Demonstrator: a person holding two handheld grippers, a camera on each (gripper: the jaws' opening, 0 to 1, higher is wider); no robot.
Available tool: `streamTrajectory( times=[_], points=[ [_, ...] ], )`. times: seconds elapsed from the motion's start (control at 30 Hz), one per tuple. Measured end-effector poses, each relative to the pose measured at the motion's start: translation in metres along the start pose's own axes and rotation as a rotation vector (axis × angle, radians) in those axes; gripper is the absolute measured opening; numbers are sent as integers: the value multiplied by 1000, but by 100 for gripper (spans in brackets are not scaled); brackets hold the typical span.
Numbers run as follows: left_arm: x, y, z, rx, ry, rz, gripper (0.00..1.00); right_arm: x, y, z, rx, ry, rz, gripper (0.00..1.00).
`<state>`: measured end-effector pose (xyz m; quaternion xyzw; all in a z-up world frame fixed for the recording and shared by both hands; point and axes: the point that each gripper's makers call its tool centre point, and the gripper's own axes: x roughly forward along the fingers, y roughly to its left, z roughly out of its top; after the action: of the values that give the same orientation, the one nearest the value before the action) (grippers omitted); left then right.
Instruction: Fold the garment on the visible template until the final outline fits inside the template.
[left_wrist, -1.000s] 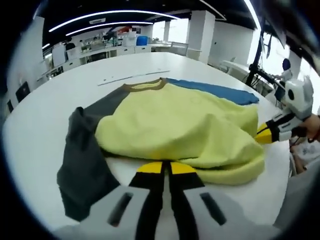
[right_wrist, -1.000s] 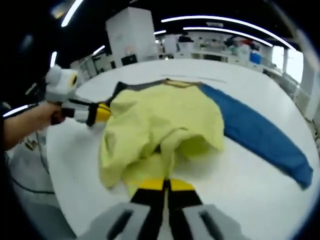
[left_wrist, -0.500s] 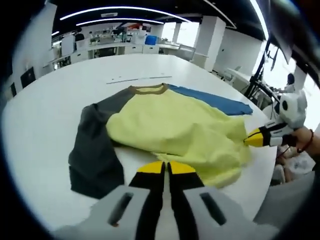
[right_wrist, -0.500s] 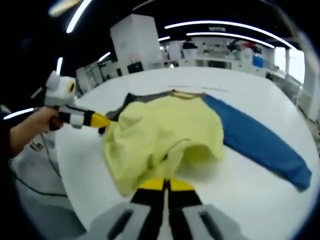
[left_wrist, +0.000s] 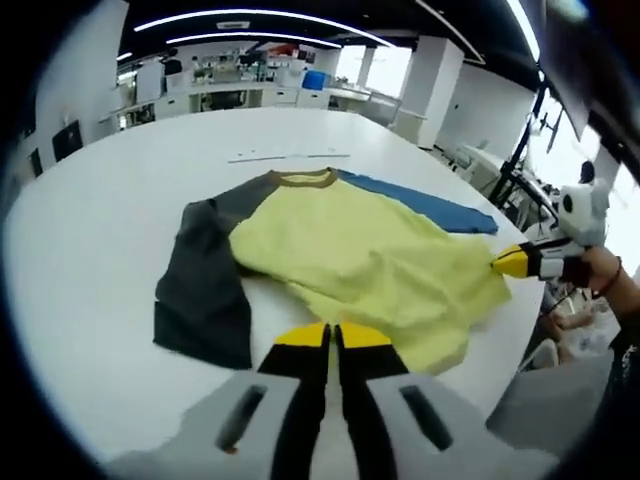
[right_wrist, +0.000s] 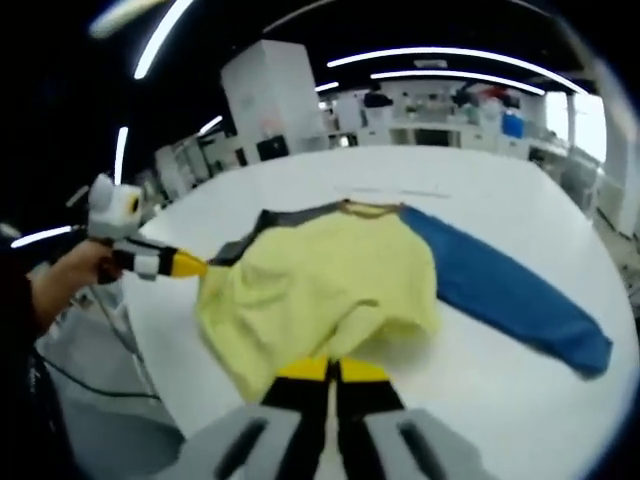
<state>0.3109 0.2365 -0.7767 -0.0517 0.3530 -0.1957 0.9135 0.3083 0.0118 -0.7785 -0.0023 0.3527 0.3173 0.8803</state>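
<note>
I have drawn both closed claws, left claw (left_wrist: 333, 335) and right claw (right_wrist: 331, 370), back holding nothing, so the garment (left_wrist: 350, 255) lies spread mid-bench (left_wrist: 90, 250), sleeves unfolded, folding barely begun.

left gripper (left_wrist: 333, 345): grey body, black jaws, yellow tips | right gripper (right_wrist: 331, 375): same colours | wrist (left_wrist: 611, 283): red band

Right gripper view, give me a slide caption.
Yellow shirt with blue sleeve on white table, both grippers shut.
</note>
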Motion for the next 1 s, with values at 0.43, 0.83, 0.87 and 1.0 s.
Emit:
streamTrajectory(
  times=[0.43,0.83,0.87,1.0],
  points=[
    [-32,5,-15,-78,10,39,0,-24,3,-6,48,31,46,0],
    [-56,14,-27,-172,12,75,0,-44,-11,-15,127,63,48,0],
    [-58,15,-28,-174,12,78,0,-46,-12,-15,127,64,44,0],
    [-65,19,-32,-202,14,91,0,-51,-21,-20,139,87,29,0]
  ],
)
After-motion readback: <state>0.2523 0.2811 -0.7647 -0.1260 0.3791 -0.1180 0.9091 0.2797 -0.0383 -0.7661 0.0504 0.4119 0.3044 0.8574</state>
